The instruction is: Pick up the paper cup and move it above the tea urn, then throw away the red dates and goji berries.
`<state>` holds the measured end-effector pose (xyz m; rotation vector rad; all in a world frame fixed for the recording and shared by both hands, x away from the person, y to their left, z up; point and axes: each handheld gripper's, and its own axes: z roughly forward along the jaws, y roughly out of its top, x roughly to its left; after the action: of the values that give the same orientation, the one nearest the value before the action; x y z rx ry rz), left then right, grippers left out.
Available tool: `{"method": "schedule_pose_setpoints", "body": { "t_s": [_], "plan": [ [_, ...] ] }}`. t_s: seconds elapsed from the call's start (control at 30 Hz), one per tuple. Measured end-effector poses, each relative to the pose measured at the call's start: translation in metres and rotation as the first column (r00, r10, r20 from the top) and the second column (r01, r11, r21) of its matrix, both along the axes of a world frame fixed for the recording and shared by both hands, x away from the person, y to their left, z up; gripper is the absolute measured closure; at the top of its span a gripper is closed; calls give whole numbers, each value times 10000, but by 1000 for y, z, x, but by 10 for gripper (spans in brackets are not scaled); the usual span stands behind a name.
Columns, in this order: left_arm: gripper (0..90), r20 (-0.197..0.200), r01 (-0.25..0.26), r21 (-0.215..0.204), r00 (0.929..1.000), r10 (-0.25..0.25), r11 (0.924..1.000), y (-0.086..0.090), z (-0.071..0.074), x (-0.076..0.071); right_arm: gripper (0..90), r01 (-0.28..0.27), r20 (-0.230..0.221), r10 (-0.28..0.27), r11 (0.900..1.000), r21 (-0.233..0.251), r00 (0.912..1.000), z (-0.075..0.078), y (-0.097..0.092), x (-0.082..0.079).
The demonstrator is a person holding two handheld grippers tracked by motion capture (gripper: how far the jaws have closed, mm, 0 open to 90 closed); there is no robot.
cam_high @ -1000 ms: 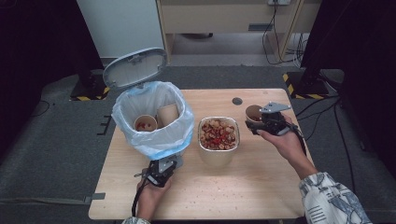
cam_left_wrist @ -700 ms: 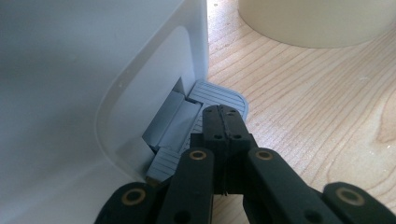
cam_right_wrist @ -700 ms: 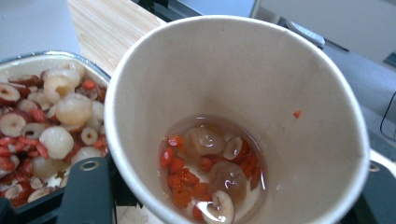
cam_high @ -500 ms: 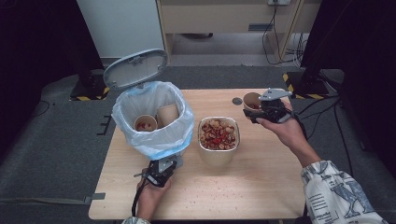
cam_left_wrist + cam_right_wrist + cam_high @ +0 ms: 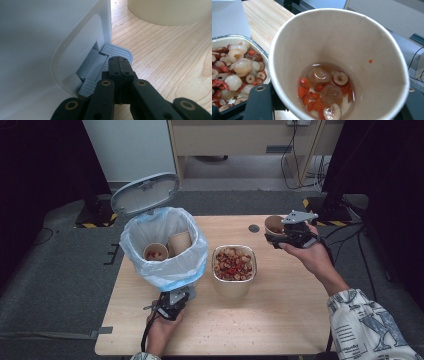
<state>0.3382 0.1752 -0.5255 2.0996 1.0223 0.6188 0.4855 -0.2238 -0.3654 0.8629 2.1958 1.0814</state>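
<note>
Nothing readable anywhere

Went over all three views and couldn't find a single word, number, logo or label. The paper cup (image 5: 342, 62) was plain inside, the foil tray (image 5: 234, 281) had no print on its wall, and the white pedal bin (image 5: 50, 37) showed bare plastic with no brand mark. The yellow-and-black hazard stripes (image 5: 327, 223) on the floor past the table were the closest thing to a sign, and they carried no lettering.

- Paper cup (image 5: 342, 67): base and lower rim cut off by the frame edge in the right gripper view.
- Bin pedal (image 5: 117, 51): partly hidden behind the closed left gripper (image 5: 120, 61).
</note>
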Motion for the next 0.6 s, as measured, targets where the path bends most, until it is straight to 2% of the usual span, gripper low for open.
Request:
{"method": "schedule_pose_setpoints", "body": {
  "t_s": [0.2,0.33,0.4,0.6],
  "plan": [
    [898,32,-24,0,10000,24,10000,-1,0,0,340,-63,179,66,9999,-126,9998,7,0,5],
    [898,4,-45,14,10000,45,10000,-1,0,0,340,-277,302,276,9996,29,9992,12,3,7],
    [898,-3,-48,-4,10000,48,10000,0,0,0,342,-382,347,388,9991,-190,9986,13,4,9],
    [898,-25,-72,-67,10000,72,10000,0,0,0,346,-525,545,545,9979,-389,9970,20,6,13]
  ]
}}
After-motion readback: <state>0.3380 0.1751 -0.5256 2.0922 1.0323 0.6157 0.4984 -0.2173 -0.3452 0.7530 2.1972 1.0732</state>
